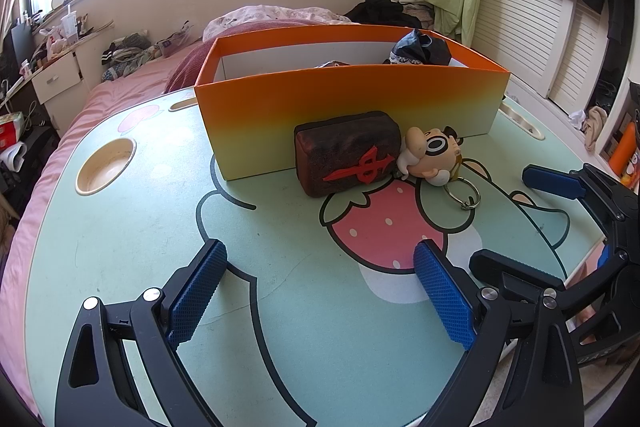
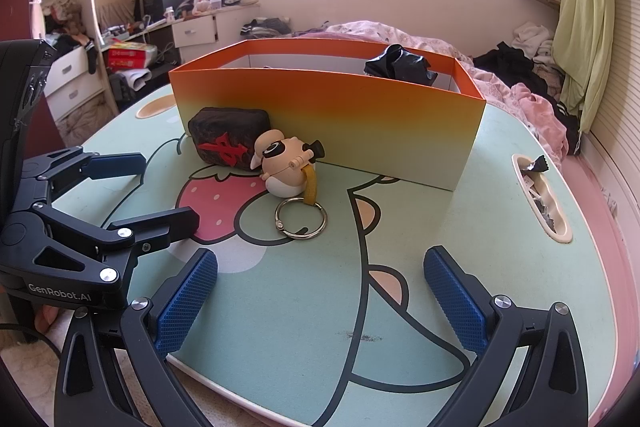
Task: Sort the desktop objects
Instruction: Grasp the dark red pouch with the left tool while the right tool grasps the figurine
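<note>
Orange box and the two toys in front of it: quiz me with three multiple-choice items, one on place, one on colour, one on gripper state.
1. Where is the dark cushion block?
A. inside the orange box
B. on the table against the box's front wall
C. in the round cup hole

2. What colour is the mark on the block?
A. red
B. white
C. blue

3. How are the grippers?
A. both shut
B. left shut on the key ring
C. both open, holding nothing

Answers: B, it leans on the box's outer wall beside the doll keychain; A, a red sign shows; C, the left gripper and right gripper are spread, nothing between.
</note>
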The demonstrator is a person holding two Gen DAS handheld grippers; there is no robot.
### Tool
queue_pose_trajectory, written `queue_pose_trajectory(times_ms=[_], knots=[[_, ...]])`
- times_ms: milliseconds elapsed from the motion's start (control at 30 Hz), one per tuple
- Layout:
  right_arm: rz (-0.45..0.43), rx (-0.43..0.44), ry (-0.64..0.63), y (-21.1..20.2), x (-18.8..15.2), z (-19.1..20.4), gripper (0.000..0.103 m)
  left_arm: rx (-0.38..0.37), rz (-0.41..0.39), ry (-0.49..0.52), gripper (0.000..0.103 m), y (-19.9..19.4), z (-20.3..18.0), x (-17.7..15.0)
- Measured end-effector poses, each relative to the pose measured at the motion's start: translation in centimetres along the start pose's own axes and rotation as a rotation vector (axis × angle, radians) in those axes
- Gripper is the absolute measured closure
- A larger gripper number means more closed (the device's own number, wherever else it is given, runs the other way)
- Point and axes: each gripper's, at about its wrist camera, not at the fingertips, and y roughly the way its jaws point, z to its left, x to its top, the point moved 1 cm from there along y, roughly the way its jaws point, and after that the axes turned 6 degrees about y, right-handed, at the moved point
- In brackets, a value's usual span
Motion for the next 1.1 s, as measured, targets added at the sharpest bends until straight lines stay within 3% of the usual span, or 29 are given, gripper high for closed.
queue_pose_trajectory(times_ms=[100,300,433,600,700,767,800,867,967,1100], knots=[[-0.005,0.011,0.009,-0.1,0.1,-0.3,0.0,-0.007,0.0,0.006,0.008,0.1,-0.2,0.1],[-0.046,0.11,0.174,-1.2,1.6,-3.0,0.0,-0.022,0.001,0.015,0.006,0.2,-0.5,0.3],[-0.05,0.118,0.157,-0.9,4.4,-1.7,0.002,-0.025,-0.001,0.021,0.006,0.2,-0.6,0.3],[0.083,0.134,0.128,2.4,6.7,0.3,0.026,-0.026,-0.001,0.02,0.006,0.2,-0.7,0.3],[0.131,0.145,0.151,4.2,7.1,0.2,0.036,-0.026,-0.002,0.02,0.006,0.3,-0.8,0.3],[0.125,0.155,0.167,4.5,7.3,0.0,0.038,-0.026,-0.001,0.021,0.006,0.2,-0.8,0.3],[0.124,0.158,0.164,4.6,7.2,-0.4,0.043,-0.026,-0.002,0.021,0.006,0.2,-0.9,0.3],[0.127,0.192,0.165,4.4,7.0,-0.6,0.064,-0.028,-0.002,0.021,0.006,0.2,-0.8,0.2],[0.082,0.172,0.173,3.7,6.1,-1.3,0.064,-0.028,0.0,0.021,0.006,0.2,-0.9,0.3],[0.023,0.212,0.25,1.8,5.0,-3.3,0.064,-0.035,0.018,0.018,0.006,0.4,-1.2,0.7]])
